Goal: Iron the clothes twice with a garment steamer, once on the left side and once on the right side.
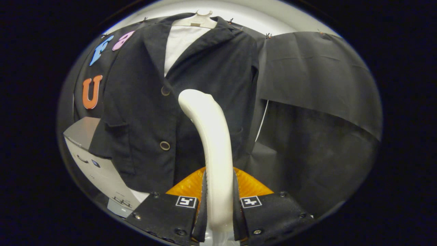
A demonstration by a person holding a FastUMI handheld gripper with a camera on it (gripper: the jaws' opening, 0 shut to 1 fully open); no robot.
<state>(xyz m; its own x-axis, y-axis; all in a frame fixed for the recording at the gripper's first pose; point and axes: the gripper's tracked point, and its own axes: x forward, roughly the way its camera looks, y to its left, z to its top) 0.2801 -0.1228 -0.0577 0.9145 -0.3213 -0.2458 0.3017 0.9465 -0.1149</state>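
A black jacket [191,89] with brass buttons hangs on a white hanger [201,18] over a white shirt [179,44], right in front of me. My gripper [218,201] is shut on the white handle of the garment steamer [211,136]; both black fingers press its sides. The handle curves up and forward, and its top end sits against the jacket's front just right of the button line, at mid height. An orange translucent part of the steamer [251,186] shows just ahead of the fingers, behind the handle.
A grey and white box [97,167] stands low to the left, partly under the jacket's hem. Black cloth [317,99] drapes the wall to the right of the jacket, with a loose fold across it.
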